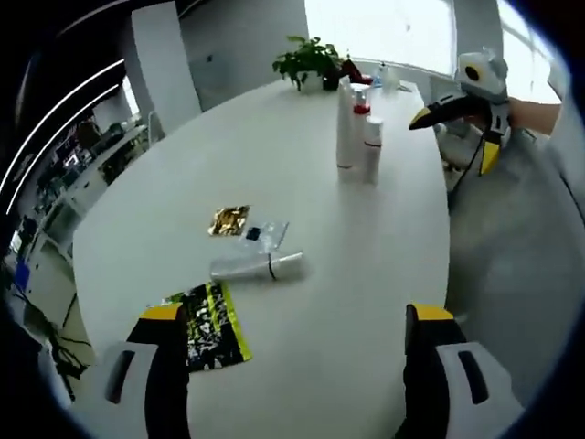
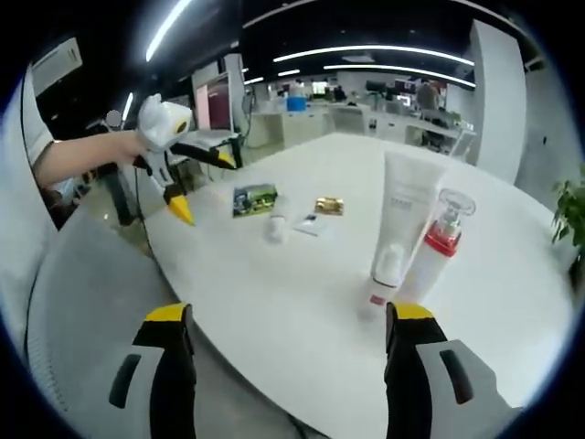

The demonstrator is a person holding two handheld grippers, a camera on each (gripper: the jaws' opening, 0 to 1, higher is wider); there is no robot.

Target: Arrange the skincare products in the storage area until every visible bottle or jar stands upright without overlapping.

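Left claw [image 1: 292, 366] is held wide open over the white counter [image 1: 366, 274], nothing gripped. Right claw [image 2: 288, 357] is likewise spread wide and empty. A white tube [image 2: 405, 215] and a red-collared pump bottle [image 2: 437, 242] are seen upright, touching, near the counter edge. A second tube [image 1: 258, 266] is seen lying flat, with a gold sachet [image 1: 228, 220] and a green packet [image 1: 212, 325] close by.

the left gripper [image 1: 297, 338] hangs wide apart and empty above the white table [image 1: 274, 155]. a clear tube [image 1: 256, 266] lies flat near a gold sachet [image 1: 228, 220] and a green packet [image 1: 208, 326]. two white bottles [image 1: 358, 137] stand upright farther off, near a potted plant [image 1: 309, 62].
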